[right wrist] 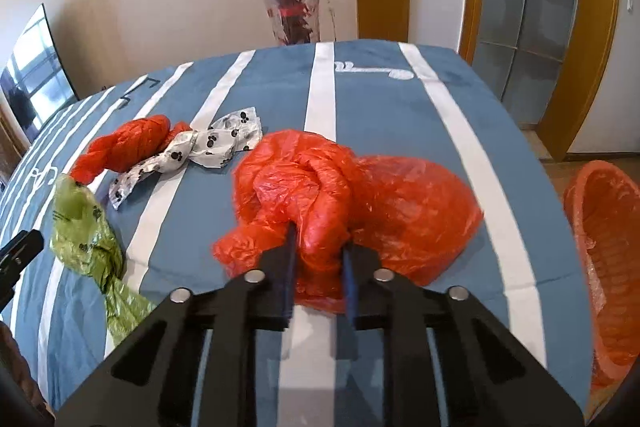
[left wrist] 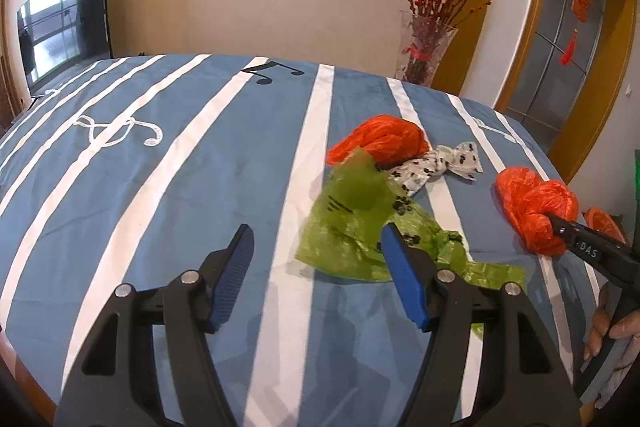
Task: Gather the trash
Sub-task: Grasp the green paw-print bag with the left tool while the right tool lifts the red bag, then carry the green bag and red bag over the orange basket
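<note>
My right gripper point(right wrist: 320, 245) is shut on a crumpled red plastic bag point(right wrist: 360, 195) that lies on the blue striped tablecloth point(right wrist: 400, 107). The left wrist view shows the same red bag point(left wrist: 532, 207) at the right, with the right gripper point(left wrist: 560, 223) pinching it. My left gripper point(left wrist: 316, 233) stands open just short of a green paw-print bag point(left wrist: 352, 223), nothing between its pads. Beyond the green bag lie a twisted red bag point(left wrist: 380, 141) and a white paw-print bag point(left wrist: 444, 165), touching each other.
An orange basket point(right wrist: 604, 267) lined with clear plastic sits off the table's right edge. A glass vase point(right wrist: 294, 7) of red branches stands behind the far edge. A TV point(left wrist: 64, 15) is at the far left. A hand point(left wrist: 604, 323) holds the right gripper.
</note>
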Demonstrator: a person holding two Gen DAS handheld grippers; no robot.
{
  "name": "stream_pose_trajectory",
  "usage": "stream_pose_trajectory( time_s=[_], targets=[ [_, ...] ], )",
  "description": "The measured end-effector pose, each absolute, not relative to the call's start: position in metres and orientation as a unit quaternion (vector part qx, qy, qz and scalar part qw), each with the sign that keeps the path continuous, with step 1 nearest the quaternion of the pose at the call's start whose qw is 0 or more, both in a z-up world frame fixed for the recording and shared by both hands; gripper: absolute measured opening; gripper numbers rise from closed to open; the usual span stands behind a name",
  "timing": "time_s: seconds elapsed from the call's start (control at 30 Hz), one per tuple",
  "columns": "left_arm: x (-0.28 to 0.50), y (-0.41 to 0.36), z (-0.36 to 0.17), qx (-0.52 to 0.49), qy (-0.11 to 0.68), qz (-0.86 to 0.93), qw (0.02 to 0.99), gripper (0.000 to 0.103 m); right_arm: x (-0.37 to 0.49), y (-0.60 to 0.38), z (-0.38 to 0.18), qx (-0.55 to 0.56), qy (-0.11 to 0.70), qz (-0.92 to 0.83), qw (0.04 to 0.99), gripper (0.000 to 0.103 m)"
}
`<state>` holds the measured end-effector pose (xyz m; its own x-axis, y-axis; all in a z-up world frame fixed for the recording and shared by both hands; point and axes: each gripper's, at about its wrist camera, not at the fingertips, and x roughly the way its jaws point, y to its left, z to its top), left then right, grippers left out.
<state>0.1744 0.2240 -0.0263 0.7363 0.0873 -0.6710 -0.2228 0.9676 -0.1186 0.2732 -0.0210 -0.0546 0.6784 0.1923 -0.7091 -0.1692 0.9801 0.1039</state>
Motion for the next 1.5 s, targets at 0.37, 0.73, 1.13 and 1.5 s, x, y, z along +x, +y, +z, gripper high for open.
stream_pose_trajectory(
  time_s=[0.37, 0.73, 1.13, 1.5],
  targets=[
    [0.19, 0.171, -0.028, -0.071, 0.373, 0.036, 0.924, 0.065, 0.249, -0.065, -0.034, 0.03, 0.359, 0.072, 0.93, 0.016],
    [0.22, 0.14, -0.052, -0.055, 0.426, 0.029, 0.903, 0.038, 0.24, -0.082, -0.036, 0.039, 0.364, 0.071, 0.928, 0.016],
    [0.208, 0.123, -0.036, -0.065, 0.402, -0.014, 0.913, 0.017, 0.221, -0.108, -0.025, 0.055, 0.347, 0.066, 0.934, 0.016],
    [0.194, 0.064, 0.008, -0.042, 0.358, -0.072, 0.93, 0.017, 0.191, -0.159, -0.004, 0.087, 0.311, 0.039, 0.946, 0.016]
  ],
)
